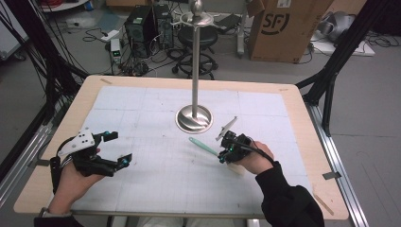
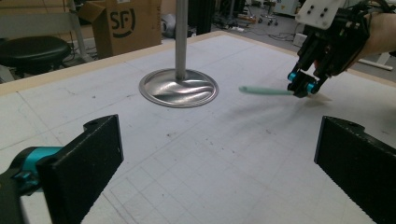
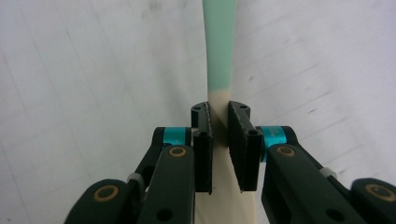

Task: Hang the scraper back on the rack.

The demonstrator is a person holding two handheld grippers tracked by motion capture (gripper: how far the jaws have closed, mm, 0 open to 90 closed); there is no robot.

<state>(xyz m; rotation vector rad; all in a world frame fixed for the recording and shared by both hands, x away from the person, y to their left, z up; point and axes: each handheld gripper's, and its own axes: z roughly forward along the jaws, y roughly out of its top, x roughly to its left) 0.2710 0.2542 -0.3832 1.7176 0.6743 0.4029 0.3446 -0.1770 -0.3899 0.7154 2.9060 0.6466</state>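
two hand-held grippers work over the desk. we see the right hand-held gripper [image 3: 219, 126] pinching one slim stick [image 3: 219, 51], mint green at the far end and cream where the jaws clamp it, near the desk's right edge. our left hand-held gripper [image 1: 116, 147] hangs with jaws spread wide near the left edge. one steel stand [image 1: 194, 118] rises toward the far edge, on a white gridded mat [image 1: 142, 118].

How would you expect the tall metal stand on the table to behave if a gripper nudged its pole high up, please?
The metal stand would probably tip rather than slide: its pole is tall and thin over a fairly small round base. The polished base looks solid, so it may resist a light touch. Its smooth surface would likely be slippery between the jaws of the open left gripper.
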